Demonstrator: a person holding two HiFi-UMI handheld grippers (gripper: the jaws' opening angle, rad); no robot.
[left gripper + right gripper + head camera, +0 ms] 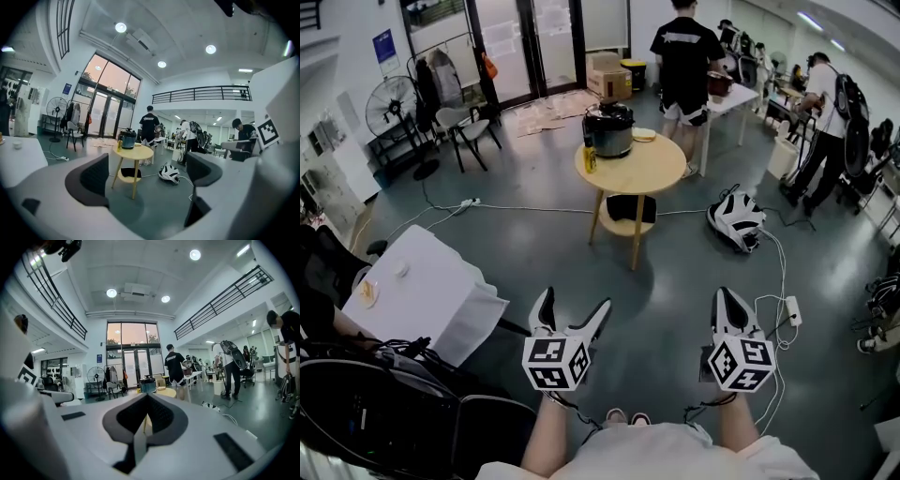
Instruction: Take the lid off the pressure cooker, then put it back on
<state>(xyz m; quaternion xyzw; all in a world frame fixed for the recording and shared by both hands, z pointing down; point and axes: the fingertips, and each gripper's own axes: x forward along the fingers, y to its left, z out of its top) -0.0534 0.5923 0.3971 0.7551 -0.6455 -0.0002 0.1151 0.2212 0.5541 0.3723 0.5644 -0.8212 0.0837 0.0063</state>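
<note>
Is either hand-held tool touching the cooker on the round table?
No, the head view shows the left tool and right tool well short of the pressure cooker on the round table.

Open lab-like hall, tall glass doors (520, 47), mezzanine railing (201, 93), floor cables (534, 208), people (686, 56) at worktables (733, 101)

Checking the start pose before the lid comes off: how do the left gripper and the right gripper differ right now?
The left gripper has its jaws spread wide; the right gripper has its jaws closed together. In its own view, the left gripper shows the pressure cooker through its gap; the right gripper leaves no gap to look through. Both are empty and well short of the round table.
</note>
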